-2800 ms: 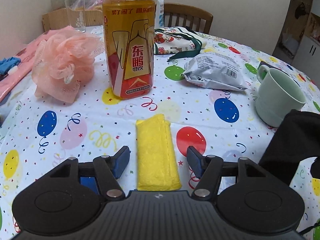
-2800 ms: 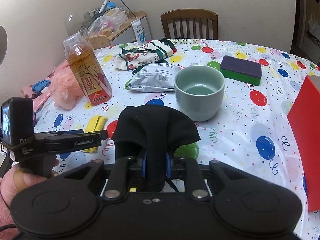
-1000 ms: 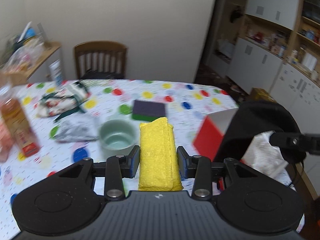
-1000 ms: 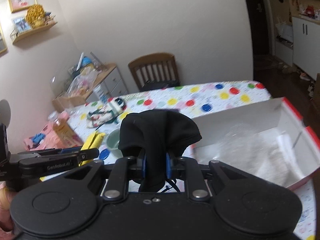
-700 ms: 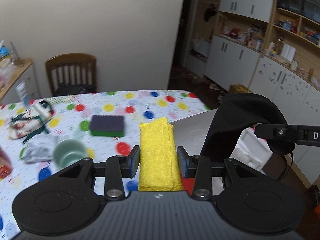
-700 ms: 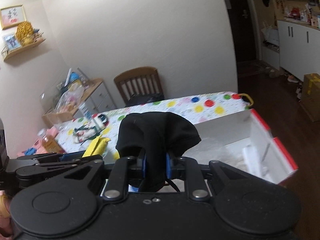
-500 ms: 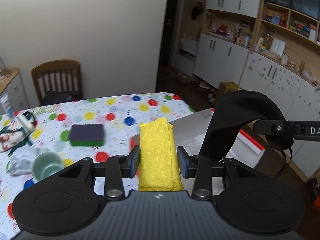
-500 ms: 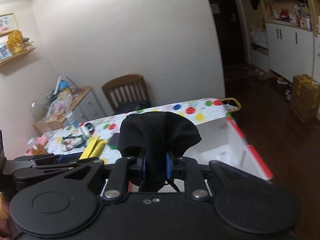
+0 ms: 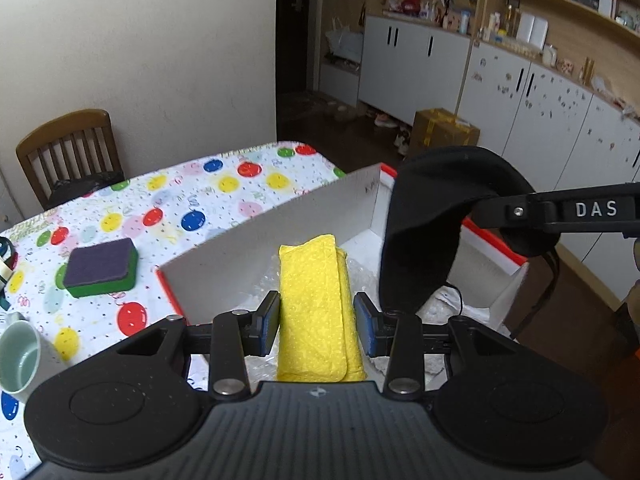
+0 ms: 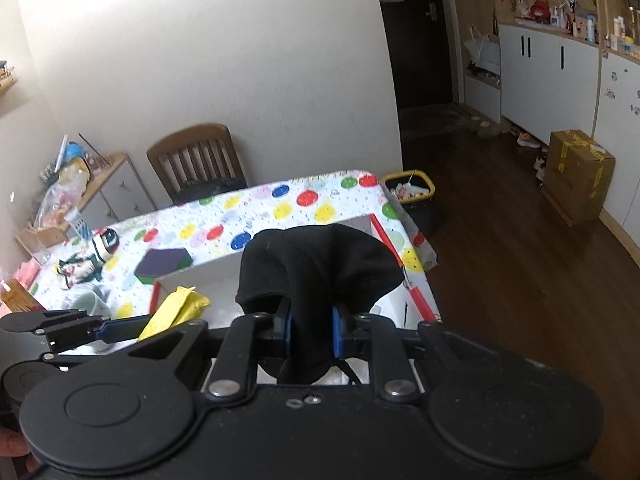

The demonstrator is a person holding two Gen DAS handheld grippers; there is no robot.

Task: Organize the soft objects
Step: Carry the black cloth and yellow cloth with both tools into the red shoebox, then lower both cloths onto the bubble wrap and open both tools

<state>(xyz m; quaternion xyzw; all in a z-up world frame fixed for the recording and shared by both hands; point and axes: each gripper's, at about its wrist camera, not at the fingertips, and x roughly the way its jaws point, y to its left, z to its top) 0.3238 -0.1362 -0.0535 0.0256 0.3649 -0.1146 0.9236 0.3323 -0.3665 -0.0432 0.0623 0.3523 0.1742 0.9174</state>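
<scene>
My left gripper is shut on a folded yellow cloth and holds it above the open red box with white inner walls. My right gripper is shut on a black soft cloth, which also shows in the left wrist view, hanging over the box's right half. The yellow cloth also shows in the right wrist view, at the left. Crumpled plastic wrap lies inside the box.
A purple and green sponge and a pale green cup sit on the balloon-print tablecloth left of the box. A wooden chair stands behind the table. A cardboard carton sits on the floor.
Both grippers have lifted from the table and swung right, carrying the yellow cloth and the black cloth over the open box. The left gripper closed on the yellow cloth earlier.
</scene>
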